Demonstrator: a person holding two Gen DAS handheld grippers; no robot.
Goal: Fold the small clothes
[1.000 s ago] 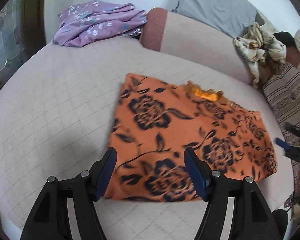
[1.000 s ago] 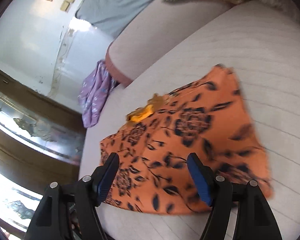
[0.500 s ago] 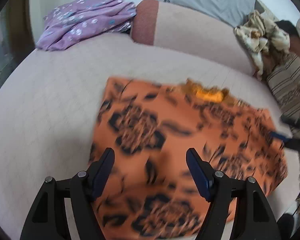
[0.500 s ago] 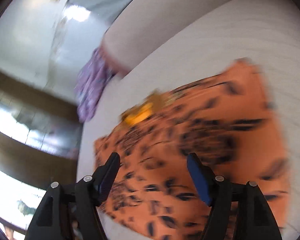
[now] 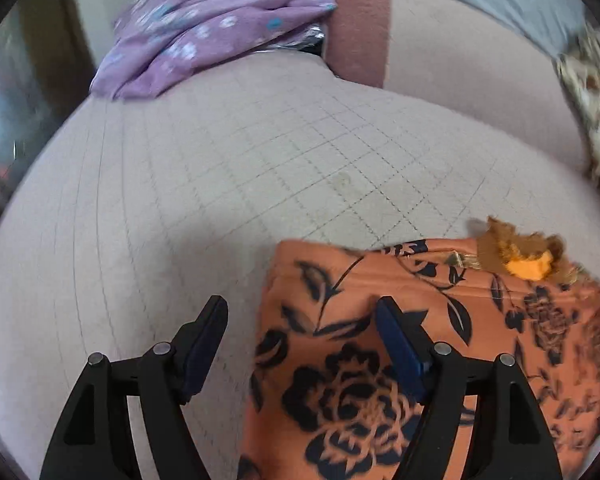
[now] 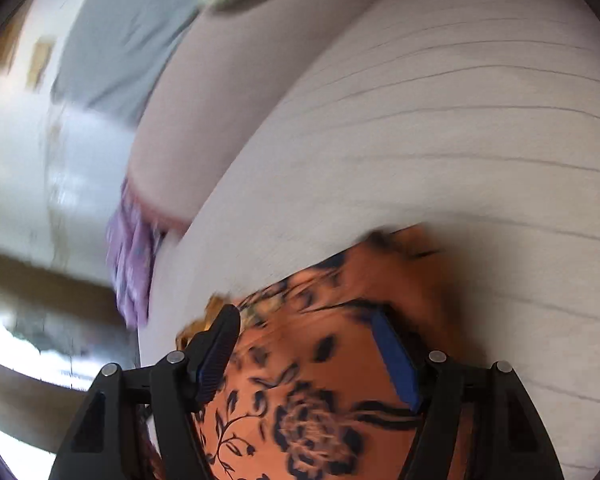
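Lying flat on the quilted sofa seat [image 5: 228, 184]: one orange floral garment [image 5: 380, 384], which we are approaching for folding. We are holding the left gripper [image 5: 300, 344] spread wide, straddling the cloth's left edge, likely to pinch it. We are keeping the right gripper [image 6: 304, 344] equally agape over the fabric, grasping nothing. Purple floral cloth [image 5: 208, 28] is lying well apart.

The garment [image 5: 440, 360] lies on the cushion [image 5: 220, 184], before the backrest [image 5: 460, 60].

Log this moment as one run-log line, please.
left tongs: open | right tongs: open | orange floral garment: flat, ungrasped
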